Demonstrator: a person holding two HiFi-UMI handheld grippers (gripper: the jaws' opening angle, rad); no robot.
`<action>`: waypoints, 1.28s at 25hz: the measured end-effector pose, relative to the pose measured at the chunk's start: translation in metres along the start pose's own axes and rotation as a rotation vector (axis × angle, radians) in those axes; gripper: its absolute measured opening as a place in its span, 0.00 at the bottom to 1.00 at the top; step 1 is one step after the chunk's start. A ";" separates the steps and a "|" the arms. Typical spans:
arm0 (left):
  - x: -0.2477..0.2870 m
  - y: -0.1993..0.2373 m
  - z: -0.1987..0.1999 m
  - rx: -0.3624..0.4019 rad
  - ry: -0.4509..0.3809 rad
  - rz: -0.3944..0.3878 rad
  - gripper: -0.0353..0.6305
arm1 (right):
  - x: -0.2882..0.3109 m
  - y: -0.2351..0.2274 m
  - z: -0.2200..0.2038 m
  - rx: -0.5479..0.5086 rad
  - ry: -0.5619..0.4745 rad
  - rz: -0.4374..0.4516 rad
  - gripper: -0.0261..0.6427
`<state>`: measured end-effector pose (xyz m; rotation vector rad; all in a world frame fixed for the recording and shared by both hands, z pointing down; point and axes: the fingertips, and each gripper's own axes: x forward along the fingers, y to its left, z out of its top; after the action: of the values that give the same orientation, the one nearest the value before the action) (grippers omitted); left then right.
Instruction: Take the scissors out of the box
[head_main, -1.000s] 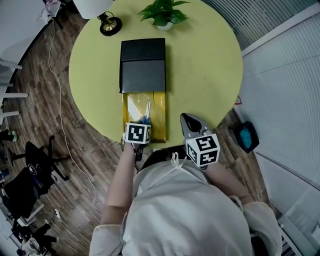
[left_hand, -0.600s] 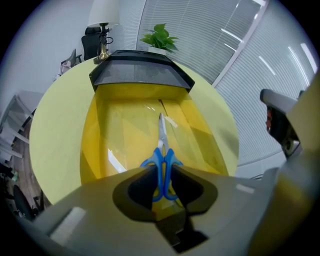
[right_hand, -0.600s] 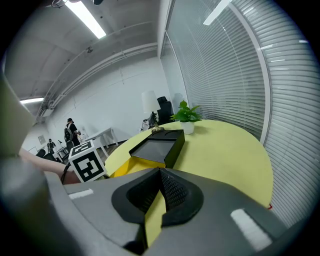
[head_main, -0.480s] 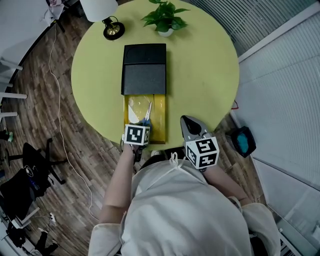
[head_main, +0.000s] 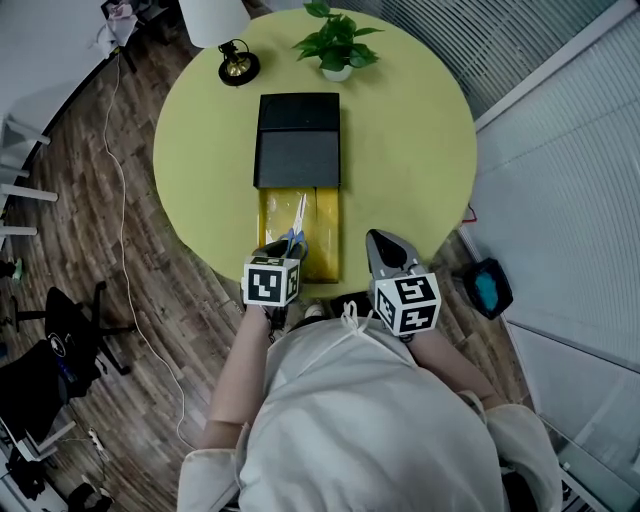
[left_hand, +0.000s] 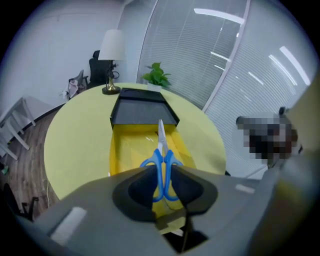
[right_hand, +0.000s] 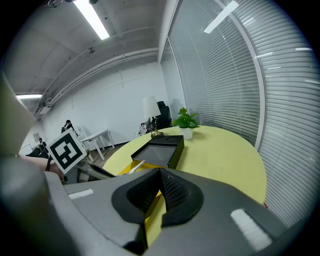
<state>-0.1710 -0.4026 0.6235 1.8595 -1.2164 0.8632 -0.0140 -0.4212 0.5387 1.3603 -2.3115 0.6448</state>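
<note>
Left gripper view: left tongs (left_hand: 162, 187) clenched on the blue handles of the scissors (left_hand: 161, 150), blades pointing away up the frame. Scissors are over the open yellow box (left_hand: 127, 150) at centre frame; I cannot tell whether they clear it. Black sleeve (left_hand: 142, 107) butts the box's far end.

Right gripper view: right tongs (right_hand: 159, 182) pressed together, nothing in them, beside the box's right edge.

Head view: round yellow-green bench (head_main: 410, 150); potted plant (head_main: 337, 45) and lamp (head_main: 235, 60) at the upper rim.

Blue-handled scissors (left_hand: 161, 150), yellow box (left_hand: 125, 150)
</note>
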 end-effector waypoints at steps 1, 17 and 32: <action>-0.008 -0.001 0.006 0.003 -0.031 0.001 0.19 | -0.001 0.003 0.001 -0.004 -0.005 0.000 0.04; -0.135 -0.029 0.101 0.064 -0.532 0.018 0.19 | -0.026 0.032 0.062 -0.044 -0.149 0.013 0.04; -0.176 -0.037 0.120 0.094 -0.691 0.009 0.19 | -0.043 0.065 0.089 -0.197 -0.224 0.092 0.04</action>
<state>-0.1771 -0.4180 0.4082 2.3241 -1.6024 0.2708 -0.0597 -0.4130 0.4303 1.2973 -2.5486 0.2916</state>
